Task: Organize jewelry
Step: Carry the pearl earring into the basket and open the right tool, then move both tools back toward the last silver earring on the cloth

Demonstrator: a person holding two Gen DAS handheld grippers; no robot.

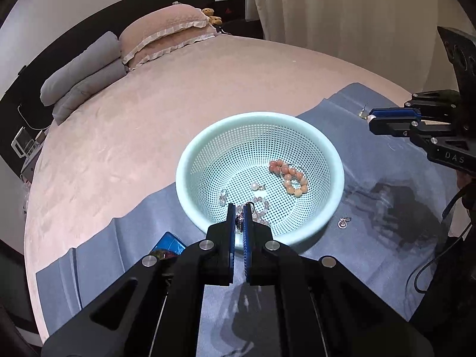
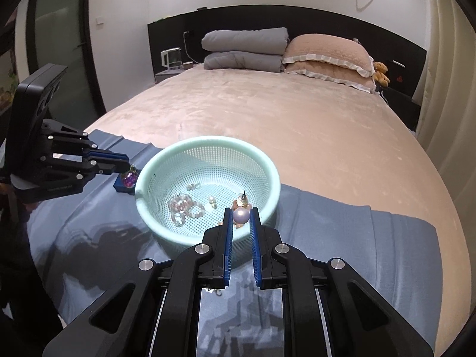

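Note:
A mint green mesh basket (image 1: 208,136) (image 2: 267,166) sits on a blue cloth on the bed. It holds a peach bead bracelet (image 1: 290,178), a pale pink bead bracelet (image 2: 186,206), a pearl earring (image 1: 254,186) and a small clear piece (image 1: 223,197). My left gripper (image 1: 239,218) (image 2: 126,163) is shut on a purple crystal pendant (image 2: 130,177) at the basket's near rim. My right gripper (image 2: 241,217) (image 1: 372,117) is shut on a large pearl earring (image 2: 241,215) above the basket's edge.
A small silver pendant (image 1: 343,222) lies on the blue cloth (image 1: 372,253) right of the basket. A blue box (image 1: 168,245) (image 2: 120,186) sits on the cloth left of it. Pillows (image 2: 327,56) and folded grey quilts (image 2: 244,47) lie at the headboard.

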